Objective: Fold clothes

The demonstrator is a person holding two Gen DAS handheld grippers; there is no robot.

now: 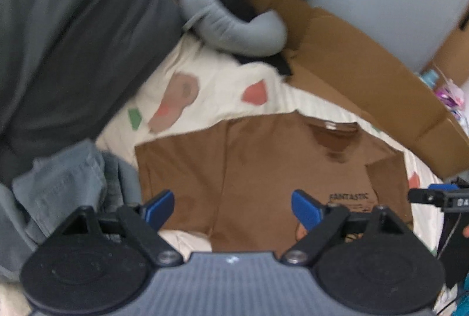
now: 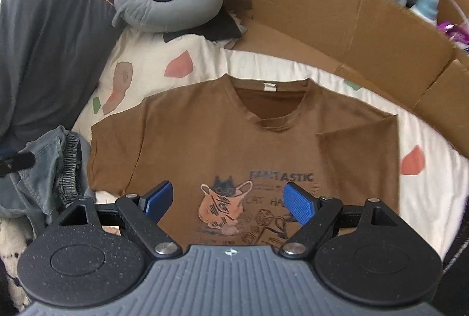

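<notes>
The brown T-shirt [image 2: 234, 140] lies flat, print side up, on the patterned bed sheet [image 2: 205, 58], its collar toward the cardboard [image 2: 366, 31] at the far side and one sleeve already turned in over the chest on the right of the picture. Both tools hang above it with nothing between the pads: the left hand-held gripper [image 1: 233, 209] stands wide over the lower part near the unfolded sleeve, and the right hand-held gripper [image 2: 228, 203] stands wide over the cat print. The step in hand looks like the next fold, probably bringing in the other sleeve or side. To do it well, each tool should pinch only the top layers at the shirt's edge, one near the shoulder and one near the hem, so the cloth lifts as a straight line. Keep the pads from catching the sheet beneath. The grey shorts [image 2: 47, 169] lie just beside the shirt's left edge and could be snagged, so grip inside that border. Carry the edge across low and lay it down evenly to match the folded side.
</notes>
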